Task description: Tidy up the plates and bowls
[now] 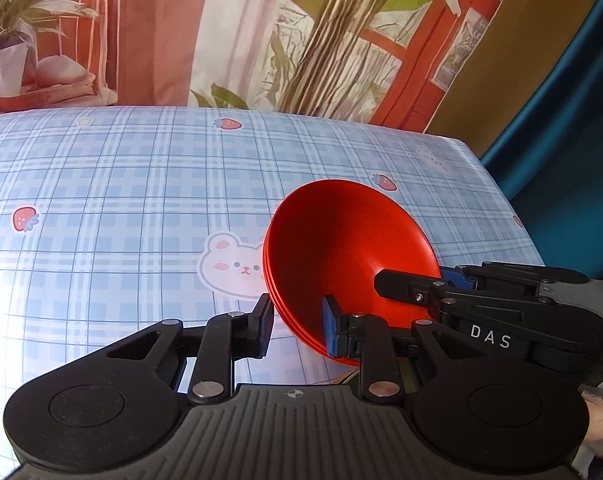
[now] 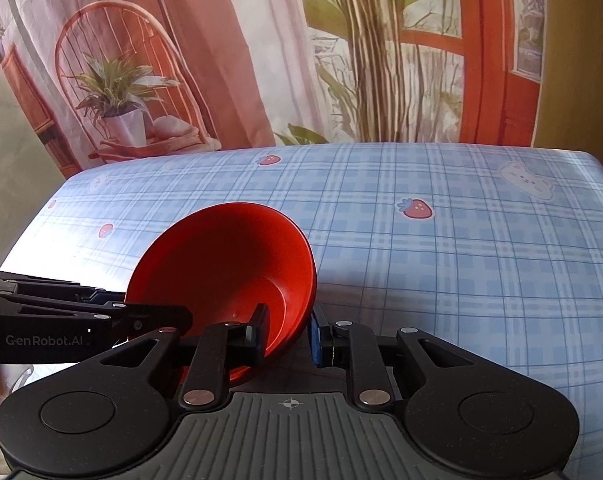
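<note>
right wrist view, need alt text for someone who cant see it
A stack of red bowls is tilted between two grippers: the right gripper straddles its near rim, and the left gripper reaches in from the left side. Behind lies a blue plaid tablecloth with strawberries and bears.

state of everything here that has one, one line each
red bowls: nested stack, tilted, lifted off the tablecloth
left claw: straddles the stack's rim, fingers not clamped tight
right claw: straddles the opposite rim, one finger inside, one outside
tablecloth: spread flat over the table
</note>
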The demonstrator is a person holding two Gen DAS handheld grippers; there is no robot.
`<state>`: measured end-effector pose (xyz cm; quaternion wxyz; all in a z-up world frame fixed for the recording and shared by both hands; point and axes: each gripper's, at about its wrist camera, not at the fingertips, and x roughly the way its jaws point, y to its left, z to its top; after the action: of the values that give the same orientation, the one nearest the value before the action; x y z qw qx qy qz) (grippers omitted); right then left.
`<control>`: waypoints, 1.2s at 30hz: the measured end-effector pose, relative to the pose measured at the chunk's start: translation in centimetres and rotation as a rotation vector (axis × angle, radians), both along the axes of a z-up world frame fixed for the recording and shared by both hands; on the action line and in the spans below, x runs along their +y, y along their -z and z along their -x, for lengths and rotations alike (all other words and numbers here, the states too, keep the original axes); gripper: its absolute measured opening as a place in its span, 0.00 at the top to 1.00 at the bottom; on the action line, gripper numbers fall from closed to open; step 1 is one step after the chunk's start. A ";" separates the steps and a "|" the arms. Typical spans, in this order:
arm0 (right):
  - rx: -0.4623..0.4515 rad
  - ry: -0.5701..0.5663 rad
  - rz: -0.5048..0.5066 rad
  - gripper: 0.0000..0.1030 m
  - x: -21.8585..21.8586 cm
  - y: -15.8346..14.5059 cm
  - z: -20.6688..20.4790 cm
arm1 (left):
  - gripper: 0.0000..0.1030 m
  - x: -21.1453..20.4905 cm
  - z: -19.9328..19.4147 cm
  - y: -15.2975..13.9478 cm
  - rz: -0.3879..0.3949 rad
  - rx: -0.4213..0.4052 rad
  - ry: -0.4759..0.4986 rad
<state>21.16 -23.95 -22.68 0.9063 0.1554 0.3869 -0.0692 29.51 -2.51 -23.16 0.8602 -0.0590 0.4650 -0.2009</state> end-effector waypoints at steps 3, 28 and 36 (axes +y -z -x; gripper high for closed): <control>-0.015 0.009 0.000 0.82 -0.1 -0.4 0.2 | 0.74 0.0 0.1 -0.4 0.005 -0.013 0.000; -0.088 0.000 0.061 0.83 2.0 -4.9 1.9 | 0.74 1.4 2.9 -4.3 0.015 -0.087 -0.010; -0.095 -0.007 0.078 0.83 3.4 -6.0 3.2 | 0.74 2.3 4.4 -5.2 0.023 -0.102 -0.015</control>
<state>17.91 -20.56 -16.64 0.9292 0.1219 0.3410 -0.0735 25.07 -0.24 -17.92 0.8835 -0.0621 0.4177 -0.2026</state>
